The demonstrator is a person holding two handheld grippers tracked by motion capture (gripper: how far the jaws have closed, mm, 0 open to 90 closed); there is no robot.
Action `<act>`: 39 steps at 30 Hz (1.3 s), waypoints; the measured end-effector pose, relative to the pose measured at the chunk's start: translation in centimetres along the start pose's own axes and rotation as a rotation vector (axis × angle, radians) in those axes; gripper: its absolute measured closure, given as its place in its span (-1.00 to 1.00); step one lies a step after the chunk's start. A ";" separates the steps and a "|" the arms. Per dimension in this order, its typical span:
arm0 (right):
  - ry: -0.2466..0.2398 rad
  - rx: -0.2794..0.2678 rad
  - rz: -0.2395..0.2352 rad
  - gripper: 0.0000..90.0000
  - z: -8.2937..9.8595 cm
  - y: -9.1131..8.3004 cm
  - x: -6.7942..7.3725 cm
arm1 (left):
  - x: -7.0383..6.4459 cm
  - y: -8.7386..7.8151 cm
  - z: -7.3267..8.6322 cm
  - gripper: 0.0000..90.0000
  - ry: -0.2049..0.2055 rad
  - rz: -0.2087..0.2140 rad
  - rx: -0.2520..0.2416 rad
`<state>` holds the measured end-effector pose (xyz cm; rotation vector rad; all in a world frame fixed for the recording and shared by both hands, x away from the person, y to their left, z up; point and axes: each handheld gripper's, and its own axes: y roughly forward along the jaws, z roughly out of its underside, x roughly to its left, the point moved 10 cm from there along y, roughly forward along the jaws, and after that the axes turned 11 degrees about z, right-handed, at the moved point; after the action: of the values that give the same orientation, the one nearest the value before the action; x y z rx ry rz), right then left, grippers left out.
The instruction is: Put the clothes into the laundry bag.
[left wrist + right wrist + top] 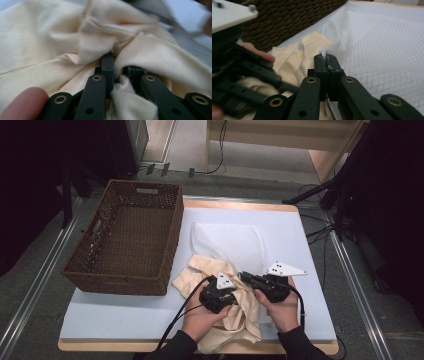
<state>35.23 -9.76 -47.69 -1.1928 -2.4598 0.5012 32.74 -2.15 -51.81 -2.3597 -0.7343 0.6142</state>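
At six o'clock on the white-covered table (300,250), the crumpled cream knit garment (240,317) lies partly inside the white mesh laundry bag (230,242). Left gripper (119,68): jaws slightly apart, cream cloth bunched between them. Right gripper (327,58): jaws together, clamped on the mesh bag's edge. Dark woven wicker basket (127,237) stands at ten o'clock.

— From my screen, the left gripper (120,72) has its jaw tips buried in the cream cloth (50,50).

— Same here. The cloth's near edge (220,340) is under the forearms, and the background in the left gripper view is a blur.
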 end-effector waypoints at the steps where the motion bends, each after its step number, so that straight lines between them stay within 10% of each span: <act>1: 0.001 -0.003 -0.006 0.98 -0.2 -0.3 0.2 | 0.6 -0.1 -0.2 0.79 -0.012 -0.044 -0.016; 3: -0.007 -0.014 -0.011 0.99 -0.6 -0.8 0.3 | 1.7 -0.2 -0.2 0.78 -0.034 -0.116 -0.037; 5: -0.017 -0.009 -0.003 0.99 -0.6 -1.1 0.3 | 1.6 0.3 0.1 0.69 -0.062 -0.059 -0.033; 11: 0.002 0.012 0.018 0.99 0.2 -0.6 -0.7 | 0.8 -2.8 0.2 -0.25 0.017 0.047 -0.032; 15: 0.007 0.011 0.018 0.99 0.2 -0.7 -0.9 | 2.4 -5.5 -0.5 -0.39 -0.003 0.027 -0.086; 20: 0.004 0.014 0.018 0.99 0.3 -0.6 -0.8 | 3.7 -4.0 -1.5 -0.38 -0.021 0.016 -0.086; 24: -0.004 0.015 0.013 0.99 0.3 -0.5 -0.6 | 4.3 -1.4 -2.0 -0.22 -0.061 0.098 -0.063; 30: 0.005 0.014 0.014 0.99 0.4 -0.4 -0.9 | 2.8 -2.5 -2.3 0.82 -0.002 0.130 -0.081; 39: 0.017 0.013 0.025 0.99 0.3 -0.1 -0.9 | -2.9 -2.5 -2.0 0.87 0.125 0.274 -0.062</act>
<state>35.52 -10.54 -48.06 -1.2196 -2.4263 0.5114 30.87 -3.02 -48.08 -2.5522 -0.3820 0.5570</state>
